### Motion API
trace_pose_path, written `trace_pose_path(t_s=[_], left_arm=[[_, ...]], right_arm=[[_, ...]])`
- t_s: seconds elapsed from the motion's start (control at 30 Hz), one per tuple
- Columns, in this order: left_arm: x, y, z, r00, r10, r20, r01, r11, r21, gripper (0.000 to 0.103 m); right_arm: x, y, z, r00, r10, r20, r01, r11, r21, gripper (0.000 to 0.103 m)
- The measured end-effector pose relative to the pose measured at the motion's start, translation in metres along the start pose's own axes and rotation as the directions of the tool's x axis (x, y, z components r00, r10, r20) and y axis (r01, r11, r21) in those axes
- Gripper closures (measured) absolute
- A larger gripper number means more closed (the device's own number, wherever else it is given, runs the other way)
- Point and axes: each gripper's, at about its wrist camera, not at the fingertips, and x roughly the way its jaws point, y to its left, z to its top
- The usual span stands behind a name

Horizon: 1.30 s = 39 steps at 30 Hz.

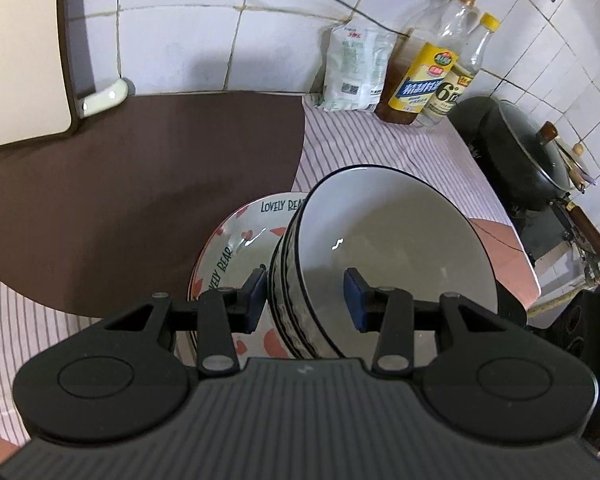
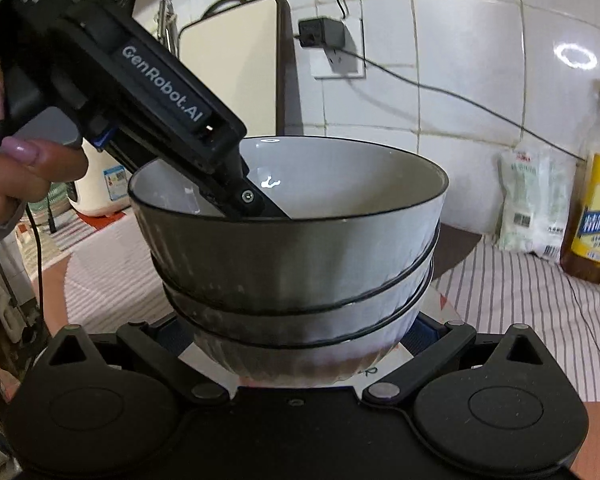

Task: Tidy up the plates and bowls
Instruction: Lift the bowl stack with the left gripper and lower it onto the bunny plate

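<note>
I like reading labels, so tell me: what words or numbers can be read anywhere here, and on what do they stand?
"LOVELY BEAR": inner rim of the white plate with red hearts, printed twice.
"GenRobot.AI": side of the black left gripper.
"6": label of the clear bottle with yellow cap.
Other print on the yellow-labelled oil bottle, the white plastic bag and the gripper's top end: too small or blurred.

stacked bowls (image 2: 296,248) between right tool (image 2: 300,332) fingers | left tool (image 2: 256,204) finger inside top bowl
</note>
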Motion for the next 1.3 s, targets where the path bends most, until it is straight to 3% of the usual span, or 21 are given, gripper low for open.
trace_pose_path(t_s=[0.93,1.3], left_arm=[[0.028,0.019,-0.005,0.999,0.01,-0.037,-0.011,0.999,-0.038,0.063],[0.029,0.009,-0.009,0.998,0.059,-0.021,-0.06,0.998,-0.028,0.063]], right_arm=[[0.032,0.009,-0.015,0.994,-0.027,-0.105,0.024,0.999,-0.03,0.0],[0.033,0.003,-0.014,0.991,-0.014,-0.136,0.013,1.0,-0.003,0.0]])
